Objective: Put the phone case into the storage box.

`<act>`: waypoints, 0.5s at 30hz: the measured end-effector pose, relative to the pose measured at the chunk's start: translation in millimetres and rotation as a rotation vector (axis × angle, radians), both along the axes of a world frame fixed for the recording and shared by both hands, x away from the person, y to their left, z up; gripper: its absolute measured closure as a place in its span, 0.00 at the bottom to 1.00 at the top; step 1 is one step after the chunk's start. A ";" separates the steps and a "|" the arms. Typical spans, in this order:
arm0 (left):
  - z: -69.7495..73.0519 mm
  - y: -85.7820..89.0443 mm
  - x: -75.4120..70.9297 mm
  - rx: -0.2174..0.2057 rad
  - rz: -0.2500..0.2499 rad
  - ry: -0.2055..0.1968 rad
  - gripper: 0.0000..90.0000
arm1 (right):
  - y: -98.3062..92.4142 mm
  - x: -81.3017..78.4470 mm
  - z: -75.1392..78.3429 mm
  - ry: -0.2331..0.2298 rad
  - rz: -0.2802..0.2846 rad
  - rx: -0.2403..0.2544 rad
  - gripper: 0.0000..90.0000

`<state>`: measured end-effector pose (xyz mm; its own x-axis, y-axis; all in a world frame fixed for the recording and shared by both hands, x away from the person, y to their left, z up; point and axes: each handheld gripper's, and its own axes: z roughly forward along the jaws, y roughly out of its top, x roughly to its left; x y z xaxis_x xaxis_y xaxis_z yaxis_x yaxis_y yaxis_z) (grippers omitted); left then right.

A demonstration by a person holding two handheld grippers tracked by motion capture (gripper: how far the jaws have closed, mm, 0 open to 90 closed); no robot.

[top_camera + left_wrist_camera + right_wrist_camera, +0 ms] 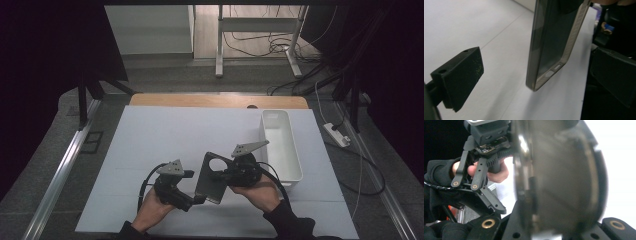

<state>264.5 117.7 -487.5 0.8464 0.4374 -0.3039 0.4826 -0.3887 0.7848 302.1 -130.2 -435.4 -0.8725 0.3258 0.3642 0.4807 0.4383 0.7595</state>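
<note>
My right tongs [224,176] clamping phone case [212,178], holding it upright above white surface [165,135] for handover. Left tongs [199,199] standing wide open, pads flanking case's lower corner, gripping nothing. Tray [290,150] waiting beside.

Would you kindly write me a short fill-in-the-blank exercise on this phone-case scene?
1. The right hand-held gripper is shut on the dark ____ case.
2. The left hand-held gripper has its jaws ____.
3. The white bin stands to the ____ of the case in the high view.

Missing words: phone; open; right
</note>
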 end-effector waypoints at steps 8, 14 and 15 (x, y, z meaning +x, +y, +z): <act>-0.1 -5.8 -1.1 -0.020 -0.045 0.014 0.01 | 4.8 -5.3 3.0 -0.019 0.054 0.010 0.95; 0.0 -7.3 -3.4 -0.010 -0.080 0.003 0.14 | 6.5 -7.1 4.1 -0.028 0.087 0.027 0.95; 0.1 -7.0 -3.5 -0.016 -0.093 0.010 0.19 | 6.9 -7.5 4.1 -0.031 0.096 0.027 0.95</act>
<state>261.0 110.8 -487.4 0.8800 0.3520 -0.3189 0.4530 -0.4201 0.7863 294.6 -123.3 -431.3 -0.9102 0.2309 0.3438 0.4135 0.4606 0.7854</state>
